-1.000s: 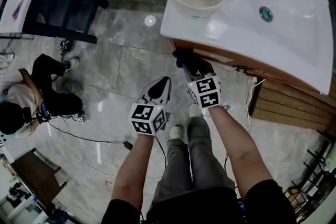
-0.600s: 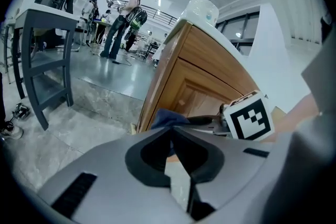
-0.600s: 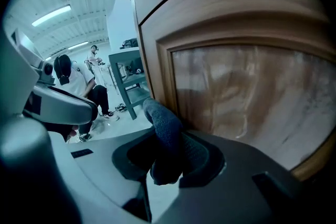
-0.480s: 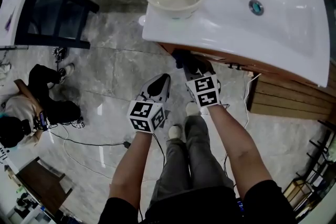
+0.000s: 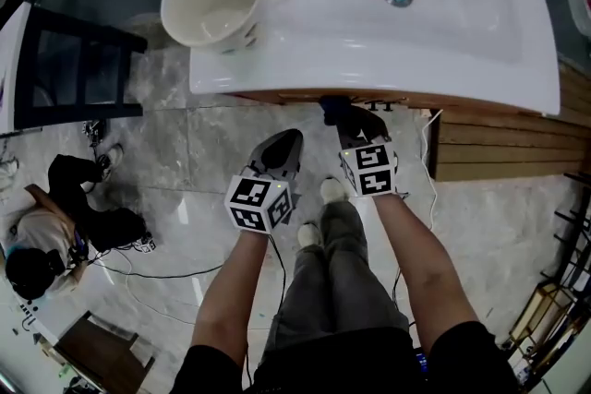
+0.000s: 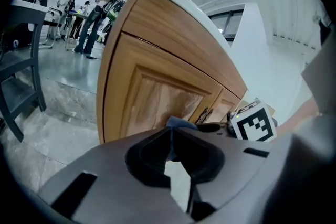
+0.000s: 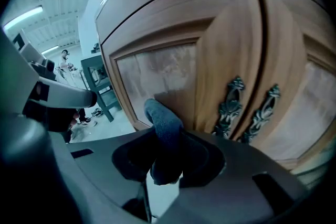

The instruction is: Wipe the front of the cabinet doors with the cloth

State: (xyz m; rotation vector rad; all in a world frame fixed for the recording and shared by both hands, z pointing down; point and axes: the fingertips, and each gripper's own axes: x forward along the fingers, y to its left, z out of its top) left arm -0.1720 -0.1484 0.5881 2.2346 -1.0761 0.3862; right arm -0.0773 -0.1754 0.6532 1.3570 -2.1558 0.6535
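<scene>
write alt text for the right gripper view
The right tongs grip a dark blue-grey cloth, its tip held up to the panel of a wooden cabinet door. Two ornate metal handles flank the door seam at right.

In the head view both bare forearms reach up from the bottom edge toward the middle of the frame. The left forearm (image 5: 231,291) ends in the grey plastic left gripper (image 5: 283,143) with its black-and-white marker cube (image 5: 259,203), and the right forearm (image 5: 417,265) carries the grey plastic right gripper (image 5: 343,113) slightly higher and further right. Low in the centre of the left gripper view, the left gripper's jaws are pressed together with nothing between them, while the right gripper's jaws are clamped on a folded dark blue cloth (image 7: 164,136) that sticks up out of them.
</scene>
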